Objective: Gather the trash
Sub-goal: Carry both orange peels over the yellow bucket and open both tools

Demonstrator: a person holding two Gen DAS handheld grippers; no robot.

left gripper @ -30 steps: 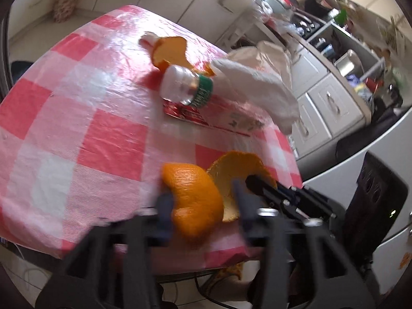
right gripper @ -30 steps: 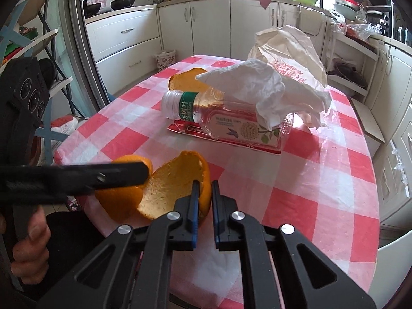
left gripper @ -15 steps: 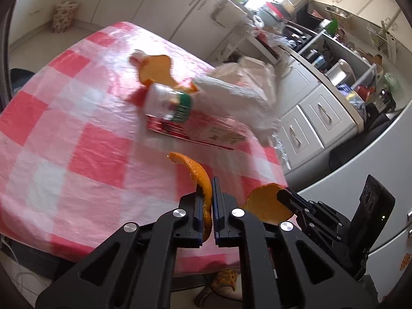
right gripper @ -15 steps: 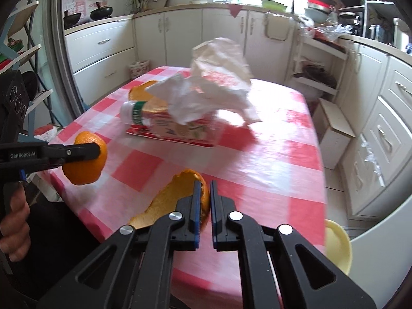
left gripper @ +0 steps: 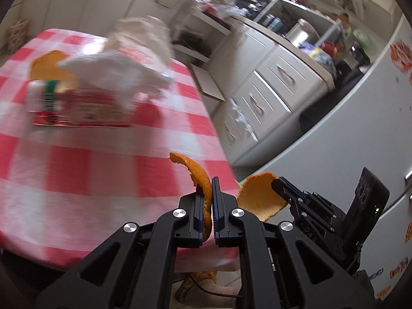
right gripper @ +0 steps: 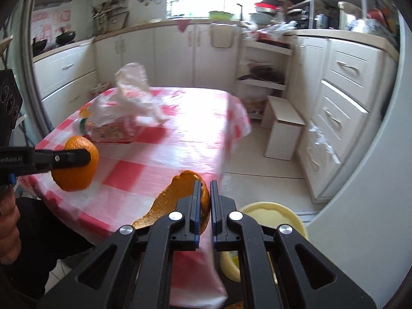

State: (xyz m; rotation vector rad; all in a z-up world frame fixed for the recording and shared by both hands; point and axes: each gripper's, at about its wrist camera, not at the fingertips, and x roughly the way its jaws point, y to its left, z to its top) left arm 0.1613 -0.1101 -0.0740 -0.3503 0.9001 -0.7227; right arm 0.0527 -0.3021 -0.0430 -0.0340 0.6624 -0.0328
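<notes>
An orange peel (left gripper: pixel 199 177) is pinched between the closed jaws of the left gripper (left gripper: pixel 207 200), and it is held just off the near corner of the table (left gripper: pixel 77 170). A curled strip of this peel rises above the fingertips. A second peel (right gripper: pixel 177 200), a shallow cup with its pale inner face showing, is clamped by the right gripper (right gripper: pixel 204 200); in the left wrist view the same peel (left gripper: pixel 260 198) is seen beside the left gripper, past the table's right edge. Both peels are lifted clear of the checked red and white cloth.

In the right wrist view the left gripper (right gripper: pixel 77 157) is seen from the side over the table's left edge, with its peel (right gripper: pixel 76 164) showing as a rounded orange shell. A pale yellow bin (right gripper: pixel 273 219) is seen on the floor directly below the right gripper, close to the table's near corner.

Further back on the table, 1 more peel (left gripper: pixel 50 64) is lying behind a bottle (left gripper: pixel 77 103) that rests on its side over a red wrapper (left gripper: pixel 51 122). A crumpled tissue (left gripper: pixel 113 69) is draped over the bottle, and a plastic bag (left gripper: pixel 144 36) is standing behind it. These things are blurred.
</notes>
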